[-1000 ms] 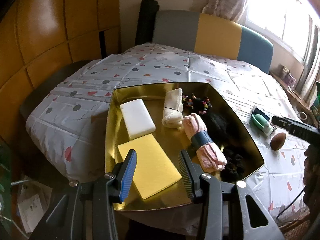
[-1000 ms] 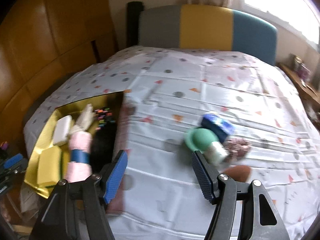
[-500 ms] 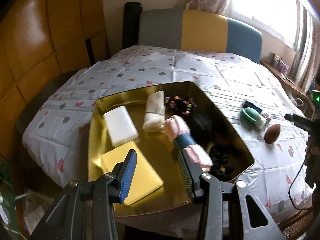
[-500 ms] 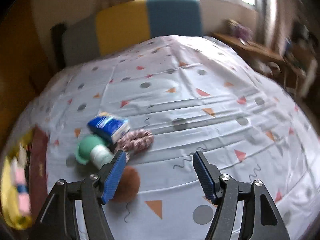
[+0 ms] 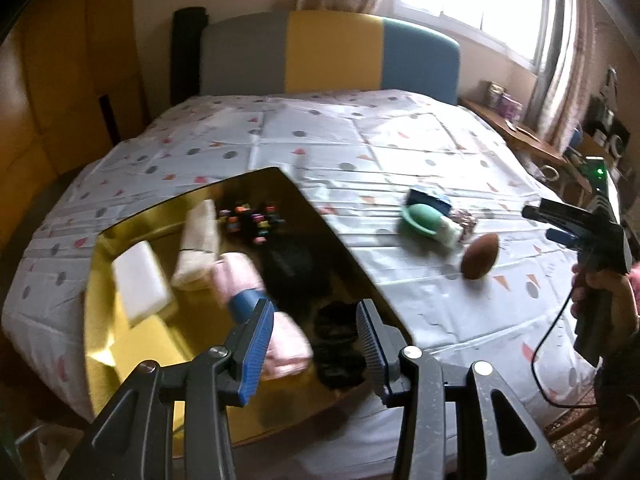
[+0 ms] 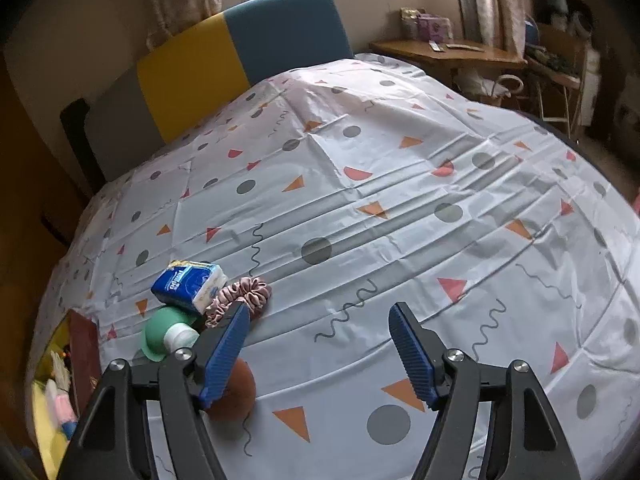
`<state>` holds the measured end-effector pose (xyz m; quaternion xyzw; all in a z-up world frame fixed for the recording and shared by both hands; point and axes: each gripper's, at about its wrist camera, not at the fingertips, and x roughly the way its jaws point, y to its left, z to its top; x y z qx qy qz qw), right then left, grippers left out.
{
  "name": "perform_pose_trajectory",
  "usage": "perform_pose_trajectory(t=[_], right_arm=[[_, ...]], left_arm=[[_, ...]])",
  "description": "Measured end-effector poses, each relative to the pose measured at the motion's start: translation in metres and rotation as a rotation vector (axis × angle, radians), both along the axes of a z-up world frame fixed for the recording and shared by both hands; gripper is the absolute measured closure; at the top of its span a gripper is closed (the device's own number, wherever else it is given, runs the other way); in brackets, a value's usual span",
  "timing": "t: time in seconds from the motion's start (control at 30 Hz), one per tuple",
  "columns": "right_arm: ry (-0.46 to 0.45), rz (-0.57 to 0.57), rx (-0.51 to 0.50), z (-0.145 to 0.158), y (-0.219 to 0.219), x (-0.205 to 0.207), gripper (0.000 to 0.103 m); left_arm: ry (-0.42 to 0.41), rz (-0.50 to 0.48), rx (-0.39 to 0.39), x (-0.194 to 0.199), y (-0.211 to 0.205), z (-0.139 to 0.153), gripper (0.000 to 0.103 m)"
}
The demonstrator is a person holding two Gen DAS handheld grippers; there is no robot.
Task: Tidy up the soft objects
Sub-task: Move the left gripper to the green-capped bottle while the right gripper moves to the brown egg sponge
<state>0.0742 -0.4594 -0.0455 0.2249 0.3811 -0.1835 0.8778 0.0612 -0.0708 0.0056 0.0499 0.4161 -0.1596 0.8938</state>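
- Broadly, the sorting looks partly done: the gold tray (image 5: 100, 264) on the bed (image 6: 400, 208) already holds a white sponge (image 5: 140, 280), a rolled cream cloth (image 5: 198, 240), a pink roll with a blue band (image 5: 248, 292) and dark hair ties (image 5: 336, 344), while four soft things lie outside it on the sheet.
- The step in hand seems to be reaching for one of that cluster, which sits left of the right tool (image 6: 320, 352); its jaws have just been opening, stand apart and hold nothing.
- The left tool (image 5: 314, 336) hovers over the tray, jaws partly apart, empty.
- The next move calls for shifting left and closing on one item.
- Blue tissue pack (image 6: 188, 286): plump, crinkly.
- Green-and-white cap-like thing (image 6: 160, 334): rounded.
- Brown puff (image 6: 240, 392): egg-shaped, under the left finger.
- Pink satin scrunchie (image 6: 244, 294): ruffled, touching the pack.
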Motion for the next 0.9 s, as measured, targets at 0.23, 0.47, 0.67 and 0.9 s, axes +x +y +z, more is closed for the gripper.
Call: perform_pose_trajectory(t=[0.23,0.47,0.67,0.9], right_arm=[[-0.009,-0.015,0.042,0.0,-0.006,-0.002,0.03],[-0.035,-0.016,0.089,0.001,-0.009,-0.004,0.03],[-0.047,0.002,0.128,0.001,-0.009,-0.004,0.03],[-0.053,0.022,0.145,0.001,-0.007,-0.002,0.029]], left_arm=[[0.034,-0.144,-0.011,0.002,-0.055,0.002,0.06],[0.115,-0.209,-0.053,0.021,-0.105,-0.003,0.06],[0.263,-0.106,-0.147,0.066,-0.13,-0.024,0.059],[0.354,0.009,-0.26,0.115,-0.145,-0.055,0.035]])
